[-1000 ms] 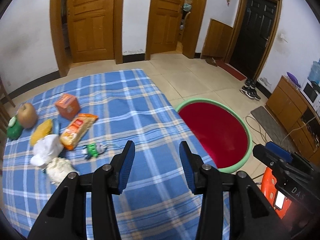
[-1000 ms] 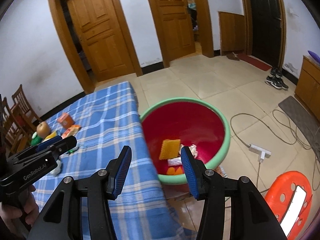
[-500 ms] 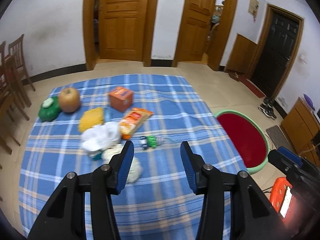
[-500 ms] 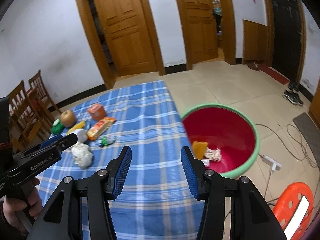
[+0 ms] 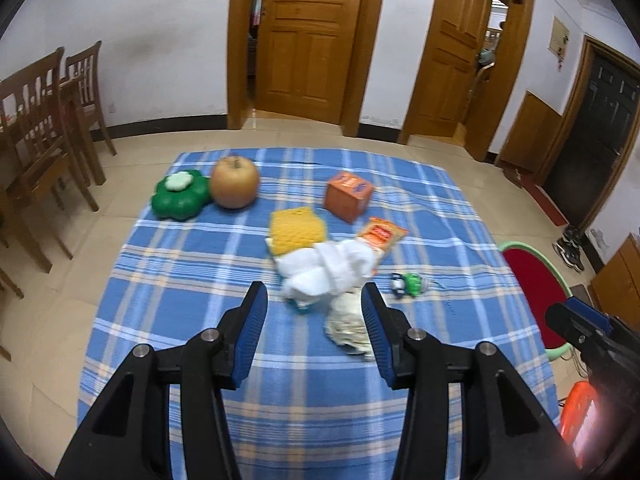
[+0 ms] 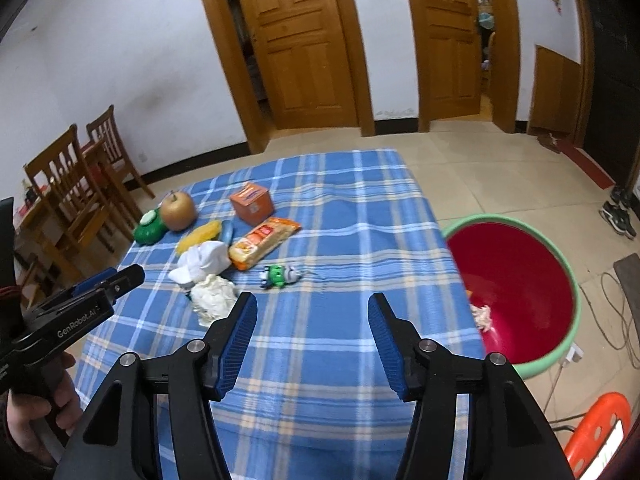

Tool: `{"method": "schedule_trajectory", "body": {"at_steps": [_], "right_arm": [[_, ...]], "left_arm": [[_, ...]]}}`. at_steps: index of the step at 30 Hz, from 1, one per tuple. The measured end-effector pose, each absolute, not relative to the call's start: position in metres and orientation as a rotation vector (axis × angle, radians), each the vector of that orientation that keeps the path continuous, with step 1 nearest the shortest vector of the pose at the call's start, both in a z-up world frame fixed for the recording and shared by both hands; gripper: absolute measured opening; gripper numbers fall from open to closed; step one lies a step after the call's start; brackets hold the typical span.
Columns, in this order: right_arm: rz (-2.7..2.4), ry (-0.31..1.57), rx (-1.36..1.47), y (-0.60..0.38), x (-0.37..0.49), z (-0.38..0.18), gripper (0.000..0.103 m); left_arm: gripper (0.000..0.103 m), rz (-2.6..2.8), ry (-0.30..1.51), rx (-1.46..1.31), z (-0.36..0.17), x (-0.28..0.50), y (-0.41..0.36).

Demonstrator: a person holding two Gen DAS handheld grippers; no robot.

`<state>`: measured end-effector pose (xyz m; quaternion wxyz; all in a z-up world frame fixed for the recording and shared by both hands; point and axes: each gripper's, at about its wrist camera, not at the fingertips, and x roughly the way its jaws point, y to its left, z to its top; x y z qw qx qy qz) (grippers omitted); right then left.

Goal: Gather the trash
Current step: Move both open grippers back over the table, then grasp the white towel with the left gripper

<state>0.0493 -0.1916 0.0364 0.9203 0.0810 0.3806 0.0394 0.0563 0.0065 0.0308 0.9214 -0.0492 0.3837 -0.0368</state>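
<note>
On the blue plaid tablecloth [image 5: 192, 280] lie a white crumpled tissue [image 5: 328, 266], a cream paper wad [image 5: 350, 320], an orange snack packet [image 5: 382, 236], a yellow sponge [image 5: 296, 230], an orange box [image 5: 348, 196] and a small green wrapper [image 5: 410, 283]. My left gripper [image 5: 314, 320] hovers open over the near side, just short of the tissue and wad, nothing between its fingers. My right gripper [image 6: 312, 328] hangs above the cloth, its jaws opening and empty. The wad [image 6: 212, 298] and tissue [image 6: 204, 260] sit to its left. The red basin [image 6: 520, 288] with a green rim holds some trash.
An apple [image 5: 235, 182] and a green clover-shaped thing [image 5: 180, 196] rest at the table's far left. Wooden chairs [image 5: 44, 128] stand left of the table. An orange stool [image 6: 600, 432], a cable with a power strip [image 6: 576, 354] and shoes [image 6: 618, 216] are on the floor.
Both views have swung left, from the basin toward the pile on the table. The pile now sits just ahead of my left gripper. My right gripper's jaws stand wider.
</note>
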Motion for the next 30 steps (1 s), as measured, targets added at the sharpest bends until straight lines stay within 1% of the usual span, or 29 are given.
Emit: {"method": "schedule_trajectory", "body": {"at_steps": [4,14,17,20,30], "right_arm": [[0.106,0.798,0.175,-0.182,0.065,0.032,0.062],[0.136,0.852,0.165,-0.164,0.109,0.013,0.062],[0.141,0.873,0.173,-0.163,0.121,0.004,0.062],[0.139,0.894,0.177,-0.164,0.132,-0.005,0.062],[0.104,0.943,0.192,-0.181,0.146,-0.034,0.062]], "left_arm": [[0.052,-0.036,0.793,-0.09,0.026,0.063,0.023],[0.054,0.012,0.838,-0.103,0.005,0.089,0.046],[0.054,0.004,0.855,-0.116,0.0,0.099,0.046],[0.061,-0.016,0.863,-0.139,-0.005,0.108,0.041],[0.064,-0.101,0.869,-0.159,-0.008,0.128,0.009]]}}
